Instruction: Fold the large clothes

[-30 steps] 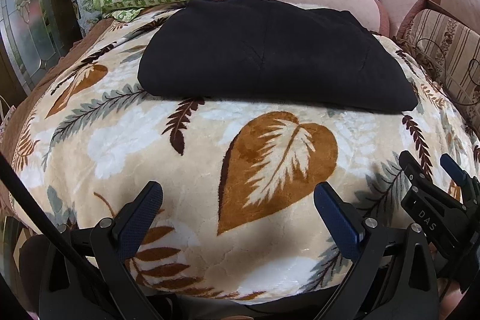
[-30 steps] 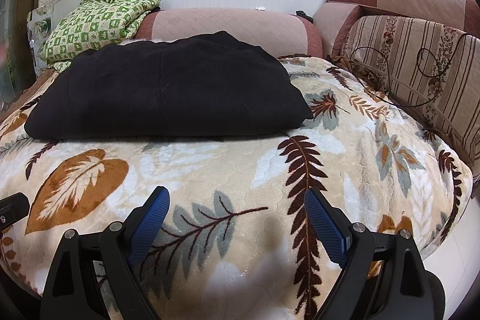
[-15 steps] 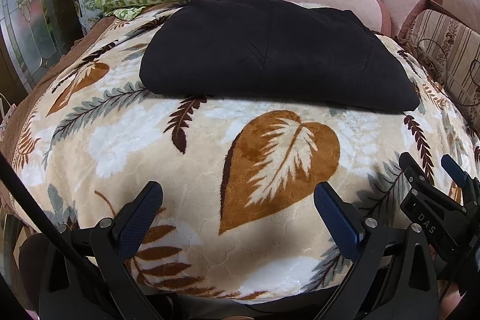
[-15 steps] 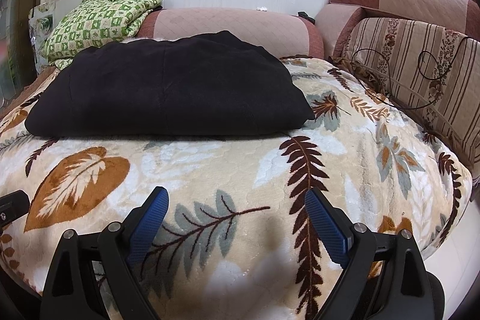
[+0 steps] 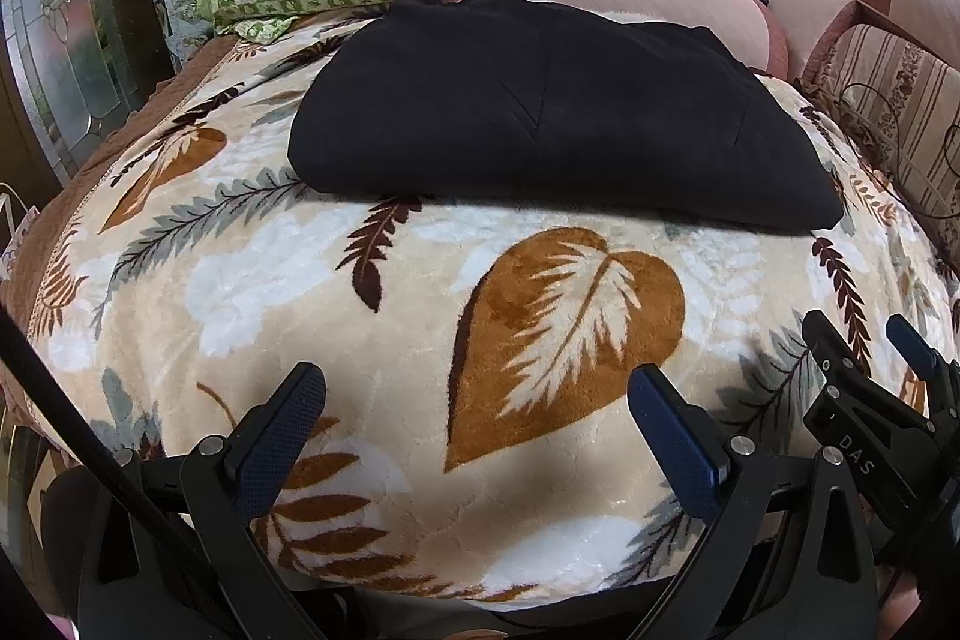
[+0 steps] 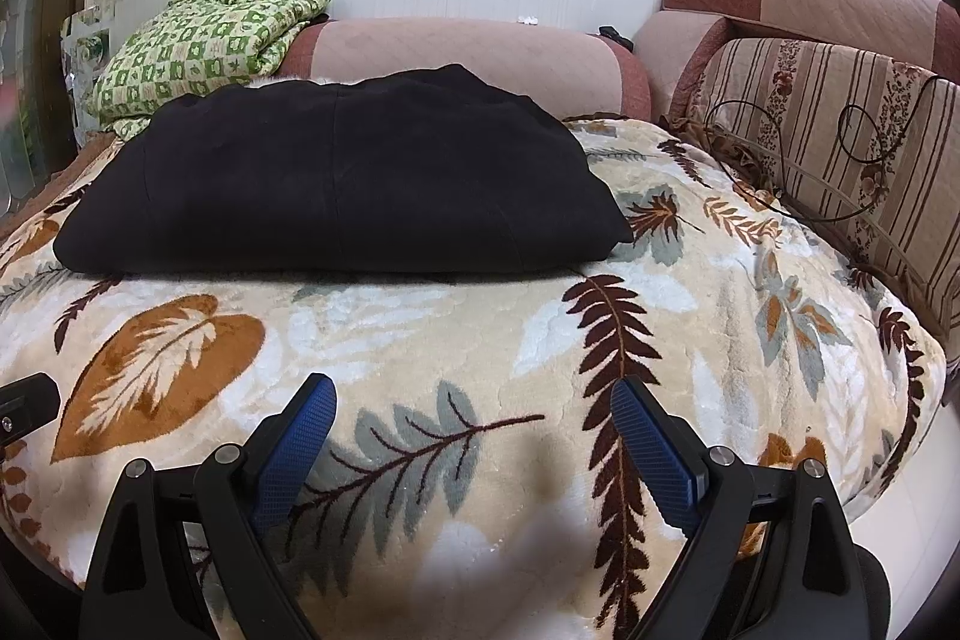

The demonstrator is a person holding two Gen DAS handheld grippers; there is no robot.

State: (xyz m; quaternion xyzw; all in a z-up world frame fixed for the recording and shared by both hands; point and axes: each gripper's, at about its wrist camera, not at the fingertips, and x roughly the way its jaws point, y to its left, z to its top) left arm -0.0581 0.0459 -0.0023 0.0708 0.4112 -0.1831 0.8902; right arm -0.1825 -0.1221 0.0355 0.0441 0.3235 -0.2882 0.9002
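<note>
Nothing shifted: black garment (image 6: pixel 336 178) folded on leaf-print blanket (image 6: pixel 690 328).

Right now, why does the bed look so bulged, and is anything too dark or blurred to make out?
Both views: fisheye lenses bulge the blanket and darken the corners. Left wrist view: the black garment shows only faint creases. Right wrist view: a soft shadow falls near the right gripper; the far left edge is blurred.

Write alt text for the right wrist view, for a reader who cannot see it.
A folded black garment lies flat on a leaf-patterned blanket, beyond the open, empty right gripper. Behind it sit a green checked quilt and pink sofa cushions.
</note>
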